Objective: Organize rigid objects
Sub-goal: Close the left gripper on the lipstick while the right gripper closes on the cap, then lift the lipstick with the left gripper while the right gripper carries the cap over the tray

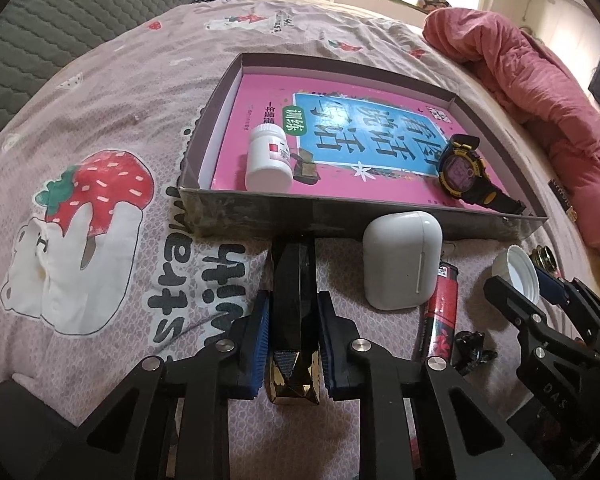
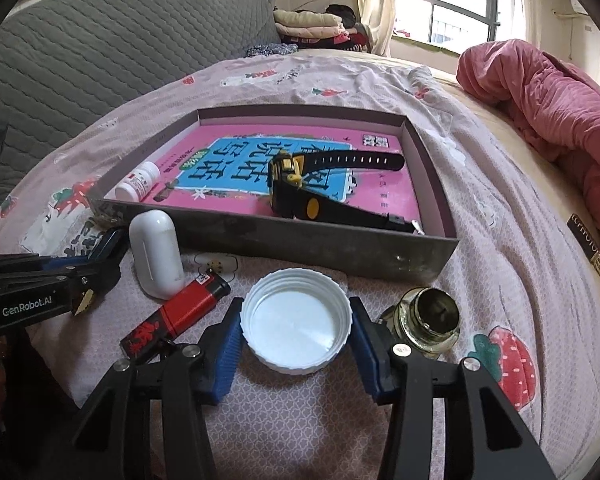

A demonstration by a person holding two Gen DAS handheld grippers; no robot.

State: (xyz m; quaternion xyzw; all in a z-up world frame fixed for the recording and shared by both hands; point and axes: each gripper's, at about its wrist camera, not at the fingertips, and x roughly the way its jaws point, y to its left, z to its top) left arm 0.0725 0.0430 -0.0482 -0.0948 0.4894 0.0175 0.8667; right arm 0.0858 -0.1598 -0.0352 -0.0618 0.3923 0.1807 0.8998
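My left gripper (image 1: 292,304) is shut on a black faceted bar with a gold end (image 1: 294,280), which lies on the bedsheet just short of the grey tray (image 1: 260,216). Inside the tray, on a pink book, are a white pill bottle (image 1: 269,160) and a black-and-yellow watch (image 1: 462,168). My right gripper (image 2: 296,332) is shut on an upturned white screw cap (image 2: 296,320), its blue pads pressing both sides. A white earbud case (image 2: 158,256) and a red lighter (image 2: 180,312) lie between the two grippers. A gold-rimmed glass jar (image 2: 424,320) sits right of the cap.
A small black clip (image 1: 472,348) lies by the lighter. A bunched pink blanket (image 2: 548,108) fills the right side of the bed and a grey quilted headboard (image 2: 100,52) stands at the left. Folded clothes are stacked under the window.
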